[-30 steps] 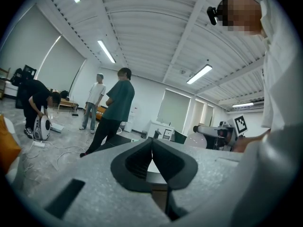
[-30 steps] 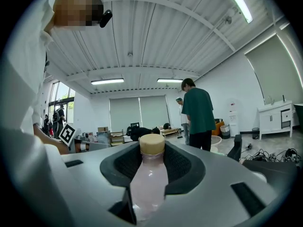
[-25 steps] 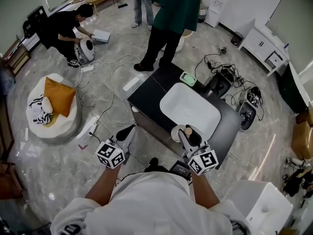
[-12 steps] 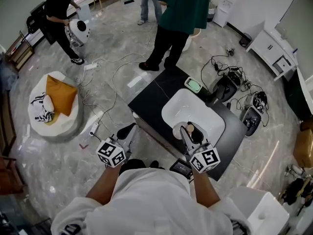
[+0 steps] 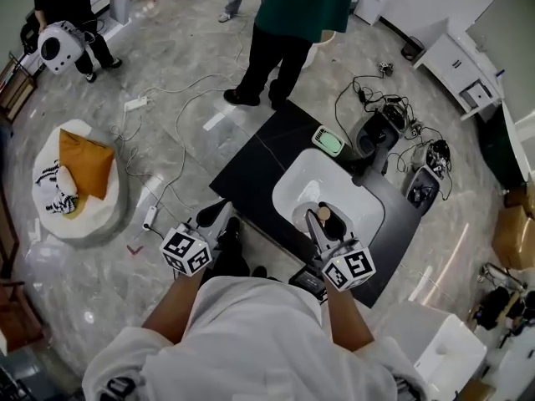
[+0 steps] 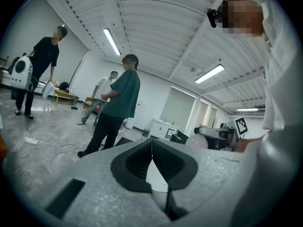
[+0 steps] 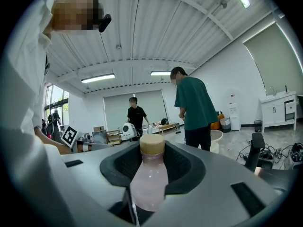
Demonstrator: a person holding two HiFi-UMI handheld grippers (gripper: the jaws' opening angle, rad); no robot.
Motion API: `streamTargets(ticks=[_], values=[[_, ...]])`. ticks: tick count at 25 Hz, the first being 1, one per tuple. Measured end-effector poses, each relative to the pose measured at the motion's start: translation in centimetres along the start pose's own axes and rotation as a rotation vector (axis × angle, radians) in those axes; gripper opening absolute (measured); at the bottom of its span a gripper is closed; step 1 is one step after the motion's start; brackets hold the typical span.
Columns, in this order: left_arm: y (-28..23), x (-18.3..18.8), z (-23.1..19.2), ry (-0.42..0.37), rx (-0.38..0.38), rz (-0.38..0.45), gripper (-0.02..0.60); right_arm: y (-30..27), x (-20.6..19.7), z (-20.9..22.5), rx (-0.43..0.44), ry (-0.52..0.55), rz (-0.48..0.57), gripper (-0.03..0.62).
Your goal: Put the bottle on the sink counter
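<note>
A pale pink bottle (image 7: 149,178) with a tan cap stands upright between the pads of my right gripper (image 7: 152,156), which is shut on it. In the head view the bottle (image 5: 323,217) and right gripper (image 5: 324,227) hang over the near rim of the white basin (image 5: 334,182), set in the black sink counter (image 5: 259,165). My left gripper (image 5: 217,215) is off the counter's near left corner, over the floor. In the left gripper view its jaws meet with nothing between them, so the left gripper (image 6: 152,148) is shut.
A person in a green shirt (image 5: 292,15) stands at the counter's far side. A small green object (image 5: 328,139) lies on the counter beyond the basin. Cables and devices (image 5: 393,132) litter the floor to the right. A white pouf with an orange cushion (image 5: 79,182) sits left.
The counter has shifted slightly in the head view while both grippers hold their places. The person in black at the upper left has stood up and carried a white device away.
</note>
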State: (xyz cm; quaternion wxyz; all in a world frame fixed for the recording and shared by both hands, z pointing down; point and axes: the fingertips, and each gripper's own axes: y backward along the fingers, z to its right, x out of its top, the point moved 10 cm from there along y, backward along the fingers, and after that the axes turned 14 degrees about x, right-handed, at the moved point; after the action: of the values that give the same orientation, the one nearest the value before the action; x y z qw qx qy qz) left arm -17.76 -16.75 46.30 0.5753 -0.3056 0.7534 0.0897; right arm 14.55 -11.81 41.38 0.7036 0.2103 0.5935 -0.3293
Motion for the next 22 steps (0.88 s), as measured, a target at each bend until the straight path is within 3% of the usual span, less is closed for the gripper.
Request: streamTargets(ticks=[12, 22], values=[[-10.5, 3.7, -9.3, -0.025, -0.105, -0.068, 0.015, -10.8, 1.9, 5.7, -0.121, -0.022, 0.012, 0.138], [-17.3, 5.2, -13.8, -0.018, -0.238, -0.112, 0.017, -16.4, 2.0, 8.9, -0.243, -0.010, 0.054, 0.138]])
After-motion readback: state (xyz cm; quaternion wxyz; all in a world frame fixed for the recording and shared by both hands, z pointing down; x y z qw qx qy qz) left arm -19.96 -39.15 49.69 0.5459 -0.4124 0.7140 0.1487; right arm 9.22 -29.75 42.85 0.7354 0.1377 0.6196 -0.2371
